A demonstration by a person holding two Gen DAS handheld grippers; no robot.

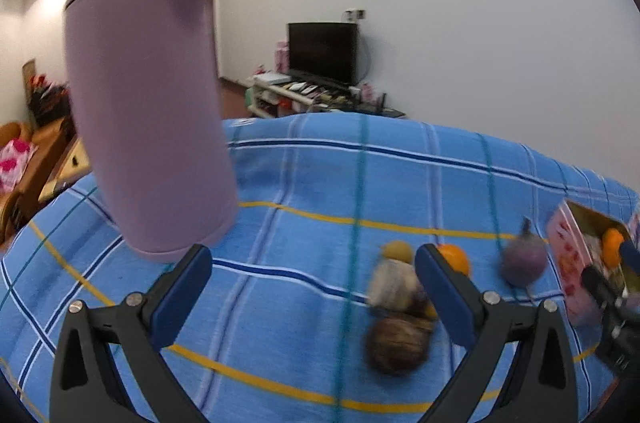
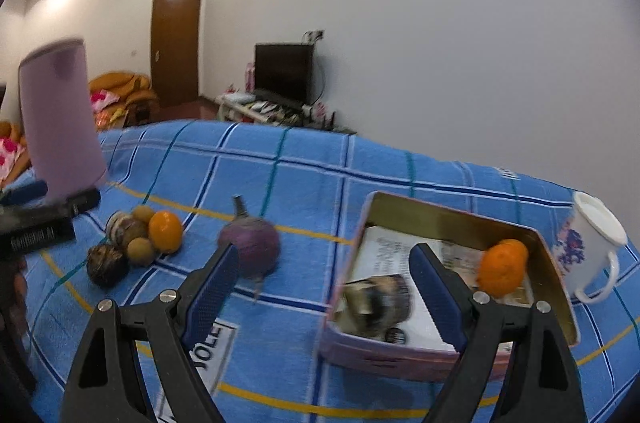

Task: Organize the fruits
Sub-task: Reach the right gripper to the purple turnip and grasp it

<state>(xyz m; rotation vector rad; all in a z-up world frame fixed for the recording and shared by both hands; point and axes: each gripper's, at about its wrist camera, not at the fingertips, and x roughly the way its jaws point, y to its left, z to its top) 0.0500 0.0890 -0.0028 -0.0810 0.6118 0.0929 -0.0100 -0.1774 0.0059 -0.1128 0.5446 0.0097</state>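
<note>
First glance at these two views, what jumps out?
The tall lilac tumbler looms at the left of the blue checked cloth. A pile of fruit lies mid-cloth with a purple bulb beside it. To the right an open tin holds one orange, a white mug just past it. Both the left gripper and right gripper are open and empty.

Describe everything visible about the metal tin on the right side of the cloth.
The tin is a shallow rectangular box with rounded corners, gold-coloured inside and pinkish on its outer wall, lidless. It sits flat on the blue plaid cloth, lined with printed paper. One orange lies near its far right corner; a blurred dark item near the front left cannot be identified. A white mug stands just beyond its right side; contact cannot be told. The right tongs hover open at its near left edge, not gripping it.
</note>
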